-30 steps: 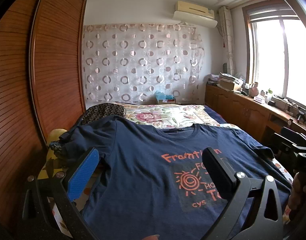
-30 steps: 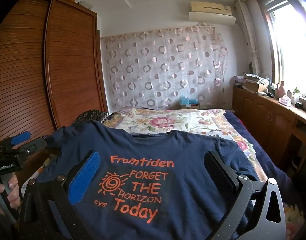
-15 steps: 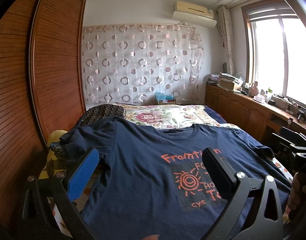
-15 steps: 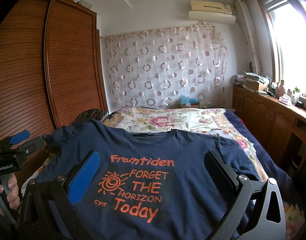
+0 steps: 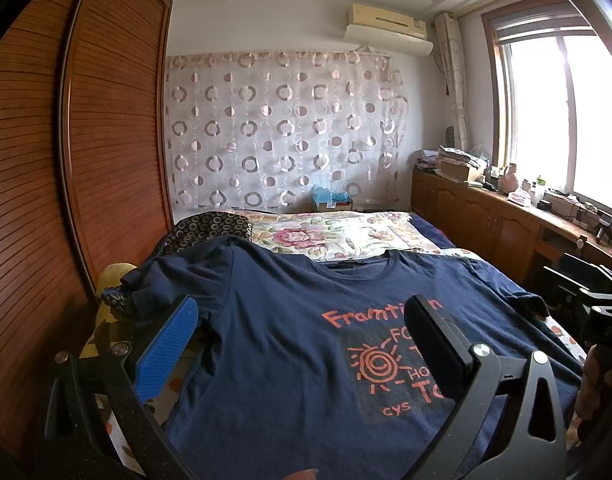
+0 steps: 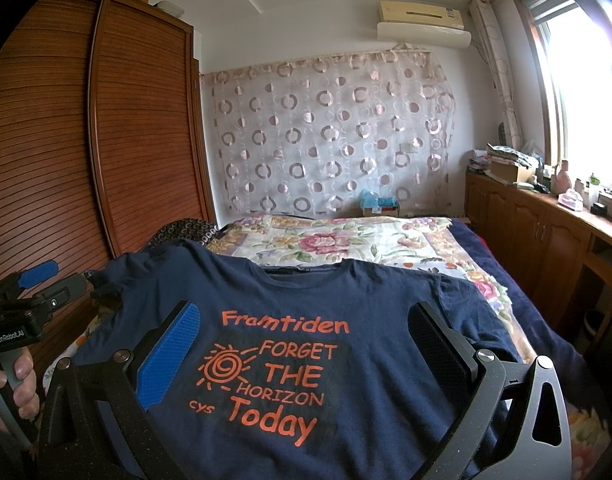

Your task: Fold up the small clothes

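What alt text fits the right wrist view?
A navy T-shirt printed "Framtiden FORGET THE HORIZON Today" lies flat, front up, on a floral bed. The open right gripper hovers over it, and the left gripper sits at the left edge.

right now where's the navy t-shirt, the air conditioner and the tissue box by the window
navy t-shirt [image 6: 369, 300], right wrist view, on the chest above the orange print
air conditioner [image 6: 421, 24], right wrist view, on its front panel
tissue box [image 6: 570, 200], right wrist view, on its side
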`<state>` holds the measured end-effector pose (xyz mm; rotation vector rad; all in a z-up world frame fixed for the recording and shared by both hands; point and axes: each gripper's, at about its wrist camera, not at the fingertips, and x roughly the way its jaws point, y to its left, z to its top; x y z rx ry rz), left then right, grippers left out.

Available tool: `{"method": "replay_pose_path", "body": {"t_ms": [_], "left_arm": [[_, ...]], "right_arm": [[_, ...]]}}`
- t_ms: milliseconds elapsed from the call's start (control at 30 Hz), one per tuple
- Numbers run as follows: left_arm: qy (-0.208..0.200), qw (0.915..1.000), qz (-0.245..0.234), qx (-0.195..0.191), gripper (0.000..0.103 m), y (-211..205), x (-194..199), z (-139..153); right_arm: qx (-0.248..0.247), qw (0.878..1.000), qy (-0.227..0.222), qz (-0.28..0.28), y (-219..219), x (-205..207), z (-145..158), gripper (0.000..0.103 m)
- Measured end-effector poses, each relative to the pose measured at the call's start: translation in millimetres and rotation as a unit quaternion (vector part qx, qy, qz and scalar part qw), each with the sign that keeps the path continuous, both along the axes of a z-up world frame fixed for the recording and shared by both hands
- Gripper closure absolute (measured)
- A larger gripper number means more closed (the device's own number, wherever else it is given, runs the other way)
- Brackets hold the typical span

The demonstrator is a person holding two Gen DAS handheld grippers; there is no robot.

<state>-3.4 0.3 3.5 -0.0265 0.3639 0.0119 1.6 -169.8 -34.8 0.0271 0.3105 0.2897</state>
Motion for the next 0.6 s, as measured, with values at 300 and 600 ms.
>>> {"method": "replay_pose_path", "body": {"t_ms": [300, 600], "left_arm": [[-0.001, 1.0, 0.0, 0.001, 0.0, -0.2, -0.3, -0.2], [-0.001, 1.0, 0.0, 0.002, 0.0, -0.4, -0.4, -0.3]], "right_arm": [[0.001, 1.0, 0.001, 0.001, -1.0, 0.2, -0.3, 0.0], [0.001, 1.0, 0.001, 0.0, -1.4, 0.2, -0.2, 0.0]]}}
